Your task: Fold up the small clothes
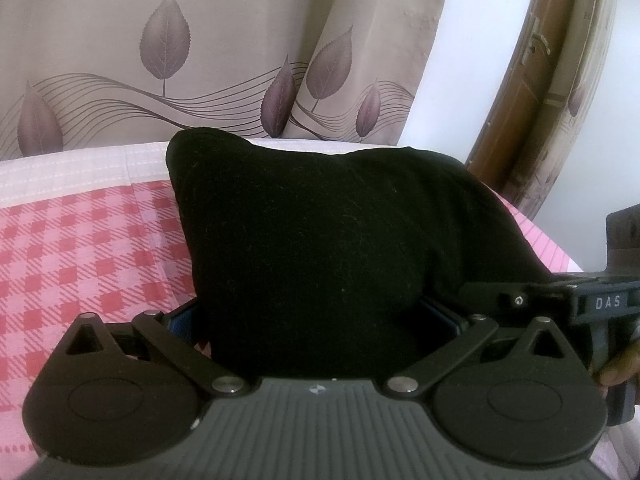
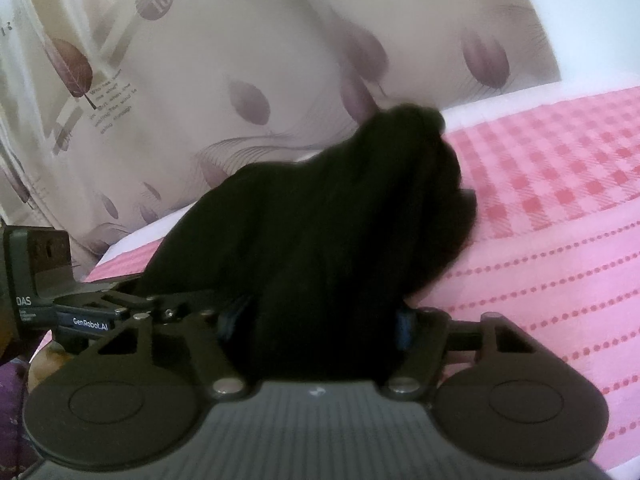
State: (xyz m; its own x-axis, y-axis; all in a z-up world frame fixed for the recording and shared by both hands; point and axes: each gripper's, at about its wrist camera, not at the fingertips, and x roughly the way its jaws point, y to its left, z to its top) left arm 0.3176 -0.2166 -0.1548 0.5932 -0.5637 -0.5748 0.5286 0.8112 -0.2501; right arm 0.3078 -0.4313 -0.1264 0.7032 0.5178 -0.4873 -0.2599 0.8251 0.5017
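both grippers have the black cloth (image 1: 320, 240) bunched up between their fingers, lifted off the pink checked bed sheet (image 1: 80, 248). the left gripper (image 1: 316, 320) looks clenched on it, and the right gripper (image 2: 320, 320) is grasping its own wad, trailing off toward 1 o'clock in the right view. judging by that, no neat fold shows yet. most of the folding seems still to come, and laying it flat probably comes first.
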